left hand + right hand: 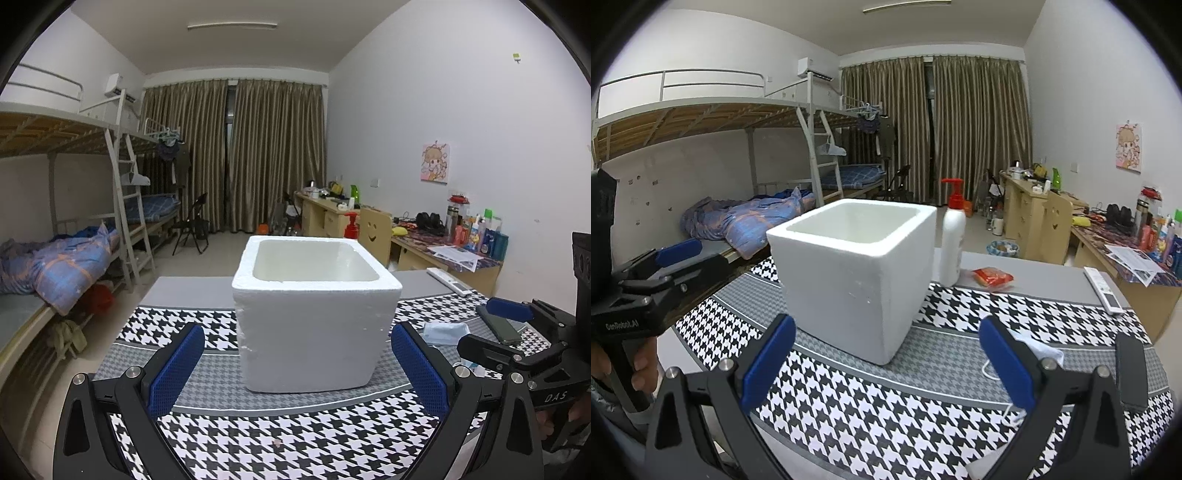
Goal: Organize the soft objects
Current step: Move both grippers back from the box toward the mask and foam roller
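A white foam box (314, 317) stands open-topped on the houndstooth tablecloth (258, 443); it also shows in the right wrist view (857, 280). My left gripper (295, 365) is open and empty just in front of the box. My right gripper (886, 358) is open and empty, to the right of the box. A light blue face mask (445, 332) lies flat right of the box, partly behind my right finger in the right wrist view (1039, 349). A red soft packet (993, 277) lies on the grey table behind the cloth.
A white pump bottle with a red top (952, 243) stands behind the box. A dark phone (1131, 373) and a white remote (1104, 290) lie at the right. Bunk beds stand on the left, desks on the right.
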